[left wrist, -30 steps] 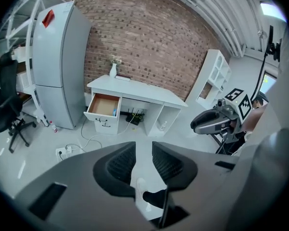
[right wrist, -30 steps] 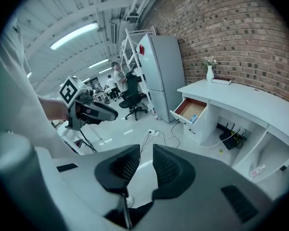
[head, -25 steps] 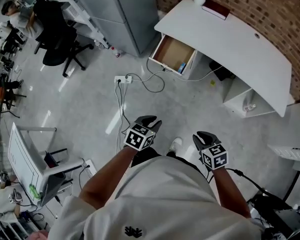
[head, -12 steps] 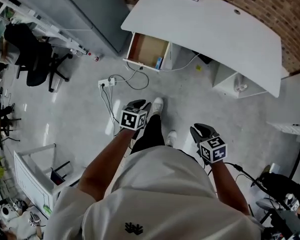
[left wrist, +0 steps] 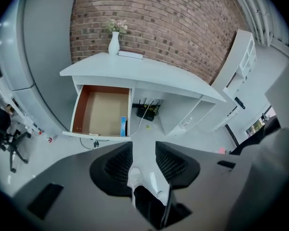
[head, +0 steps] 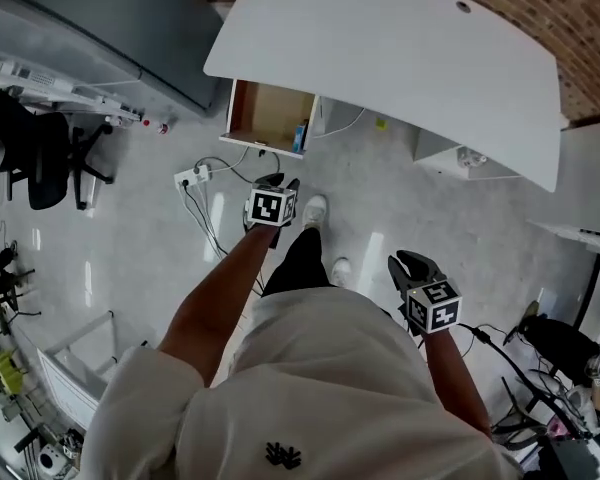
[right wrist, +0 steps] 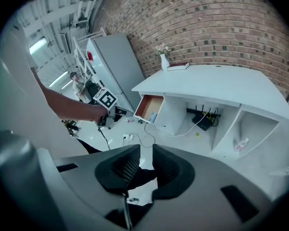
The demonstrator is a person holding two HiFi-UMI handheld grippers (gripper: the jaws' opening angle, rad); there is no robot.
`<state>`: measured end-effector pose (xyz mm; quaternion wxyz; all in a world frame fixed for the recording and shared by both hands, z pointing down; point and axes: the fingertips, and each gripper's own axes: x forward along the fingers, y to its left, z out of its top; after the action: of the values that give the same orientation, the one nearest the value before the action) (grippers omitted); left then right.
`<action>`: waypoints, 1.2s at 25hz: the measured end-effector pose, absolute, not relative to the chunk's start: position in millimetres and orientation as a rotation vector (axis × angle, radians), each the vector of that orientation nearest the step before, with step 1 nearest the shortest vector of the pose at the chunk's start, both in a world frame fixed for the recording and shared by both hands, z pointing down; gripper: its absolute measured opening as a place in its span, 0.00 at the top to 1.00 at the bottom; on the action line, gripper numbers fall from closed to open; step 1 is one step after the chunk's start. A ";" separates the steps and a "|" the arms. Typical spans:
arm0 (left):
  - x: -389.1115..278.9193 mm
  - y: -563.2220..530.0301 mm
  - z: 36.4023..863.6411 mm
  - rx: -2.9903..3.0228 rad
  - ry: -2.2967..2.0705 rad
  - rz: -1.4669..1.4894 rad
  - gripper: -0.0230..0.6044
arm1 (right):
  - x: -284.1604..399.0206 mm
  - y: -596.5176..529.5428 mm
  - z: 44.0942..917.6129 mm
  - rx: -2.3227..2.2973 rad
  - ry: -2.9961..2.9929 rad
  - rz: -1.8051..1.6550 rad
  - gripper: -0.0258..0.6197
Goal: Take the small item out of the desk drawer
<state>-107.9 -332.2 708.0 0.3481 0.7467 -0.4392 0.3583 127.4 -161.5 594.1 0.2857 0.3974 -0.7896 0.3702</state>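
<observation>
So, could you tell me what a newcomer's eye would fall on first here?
The open drawer at the white desk's left end stands out, with a small blue item against its right wall. The left gripper points toward it, its jaws having just been opening with nothing between them; the right gripper hangs back, open and empty.

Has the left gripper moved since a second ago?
Yes. The left gripper has come much nearer the open wooden drawer of the white desk; its jaws, with nothing between them, have just been opening.
</observation>
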 end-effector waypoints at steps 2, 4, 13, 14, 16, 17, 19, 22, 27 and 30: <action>-108.8 -364.6 722.9 1.929 -1.125 0.949 0.70 | 122.0 -182.1 595.7 1.072 -2.083 1.016 0.80; -110.6 -385.4 743.3 1.915 -1.111 0.968 0.70 | 114.9 -192.0 600.5 1.079 -2.050 1.041 0.80; -121.0 -476.3 845.0 1.852 -1.095 0.989 0.69 | 98.2 -251.5 637.0 1.115 -1.938 1.086 0.80; -121.1 -481.1 856.6 1.838 -1.090 0.995 0.69 | 99.5 -252.6 641.3 1.112 -1.921 1.095 0.80; -118.6 -489.0 873.0 1.815 -1.073 1.004 0.69 | 102.1 -254.8 648.1 1.110 -1.894 1.115 0.80; -115.7 -491.4 878.6 1.805 -1.058 1.008 0.68 | 103.9 -255.7 650.7 1.114 -1.881 1.125 0.80; -111.2 -496.8 888.9 1.790 -1.046 1.018 0.68 | 107.5 -255.8 654.2 1.122 -1.857 1.145 0.80; -111.0 -505.9 904.0 1.767 -1.056 1.031 0.68 | 109.0 -254.5 656.5 1.126 -1.833 1.169 0.81; -106.4 -516.3 925.7 1.767 -1.031 1.051 0.68 | 109.7 -250.7 663.0 1.137 -1.808 1.199 0.81; -104.2 -517.7 934.7 1.764 -1.020 1.076 0.70 | 114.0 -246.8 665.1 1.148 -1.789 1.212 0.81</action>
<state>-104.2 -517.7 934.7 0.4066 0.6992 -0.4046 0.4268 114.0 -246.8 665.1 0.3403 0.4413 -0.6874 0.4658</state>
